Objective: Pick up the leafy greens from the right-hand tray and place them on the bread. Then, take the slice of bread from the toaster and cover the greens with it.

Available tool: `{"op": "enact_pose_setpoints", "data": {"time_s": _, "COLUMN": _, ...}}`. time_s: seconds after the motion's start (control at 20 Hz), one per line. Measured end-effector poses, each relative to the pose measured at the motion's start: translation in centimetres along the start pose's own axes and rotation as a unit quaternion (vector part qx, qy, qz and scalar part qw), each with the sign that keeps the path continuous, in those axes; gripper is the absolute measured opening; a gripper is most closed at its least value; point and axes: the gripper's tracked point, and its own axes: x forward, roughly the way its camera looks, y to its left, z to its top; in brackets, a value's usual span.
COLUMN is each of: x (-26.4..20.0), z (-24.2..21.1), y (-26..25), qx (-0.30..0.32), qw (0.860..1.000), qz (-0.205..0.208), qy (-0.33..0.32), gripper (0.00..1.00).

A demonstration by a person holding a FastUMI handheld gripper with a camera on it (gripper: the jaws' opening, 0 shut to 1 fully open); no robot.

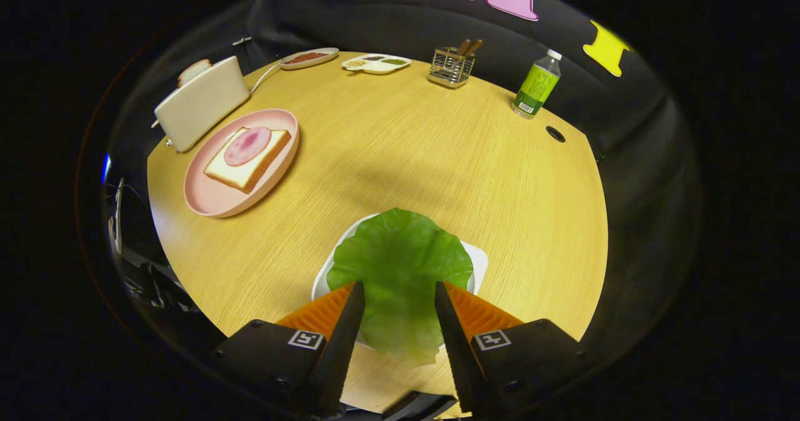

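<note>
A broad green lettuce leaf (400, 265) lies over the white tray (325, 277) near the table's front edge. My gripper (400, 293) is low over it. Its near part fills the gap between my fingers, and both fingers press on its sides. Further off to the left, a pink plate (212, 205) holds a slice of bread (240, 171) with a round of ham (247, 145) on top. Behind the plate stands a white toaster (201, 104) with a second bread slice (194, 69) sticking out of its slot.
Along the far edge of the round wooden table (437, 158) stand an oval dish (309, 58), a divided white dish (377, 64), a wire holder with sticks (452, 67) and a green bottle (537, 87). A cable hole (555, 134) lies near the bottle.
</note>
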Motion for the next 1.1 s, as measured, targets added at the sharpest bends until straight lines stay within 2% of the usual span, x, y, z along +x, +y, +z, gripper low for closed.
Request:
{"op": "enact_pose_setpoints", "data": {"time_s": 0.2, "x": 1.6, "z": -0.9, "y": 0.6, "qx": 0.018, "qw": 0.999, "qz": 0.024, "qy": 0.034, "gripper": 0.72}}
{"op": "enact_pose_setpoints", "data": {"time_s": 0.3, "x": 1.6, "z": -1.1, "y": 0.6, "qx": 0.045, "qw": 0.998, "qz": 0.026, "qy": 0.036, "gripper": 0.65}}
{"op": "enact_pose_setpoints", "data": {"time_s": 0.45, "x": 1.8, "z": -1.0, "y": 0.7, "qx": 0.043, "qw": 0.998, "qz": 0.024, "qy": 0.037, "gripper": 0.6}}
{"op": "enact_pose_setpoints", "data": {"time_s": 0.5, "x": 1.9, "z": -0.9, "y": 0.8, "qx": 0.043, "qw": 0.998, "qz": 0.023, "qy": 0.036, "gripper": 0.4}}
{"op": "enact_pose_setpoints", "data": {"time_s": 0.6, "x": 2.0, "z": -0.8, "y": 1.1, "qx": 0.036, "qw": 0.999, "qz": 0.019, "qy": 0.032, "gripper": 0.15}}
{"op": "enact_pose_setpoints", "data": {"time_s": 0.65, "x": 1.6, "z": -0.7, "y": 1.3, "qx": 0.033, "qw": 0.999, "qz": 0.017, "qy": 0.032, "gripper": 0.15}}
{"op": "enact_pose_setpoints", "data": {"time_s": 0.7, "x": 1.6, "z": -0.8, "y": 0.8, "qx": 0.029, "qw": 0.999, "qz": 0.007, "qy": 0.028, "gripper": 0.07}}
{"op": "enact_pose_setpoints", "data": {"time_s": 0.8, "x": 0.5, "z": 0.3, "y": 0.4, "qx": 0.024, "qw": 1.0, "qz": -0.005, "qy": 0.005, "gripper": 0.08}}
{"op": "enact_pose_setpoints", "data": {"time_s": 1.1, "x": -4.1, "z": 4.0, "y": 2.3, "qx": 0.014, "qw": 0.999, "qz": 0.007, "qy": -0.05, "gripper": 0.07}}
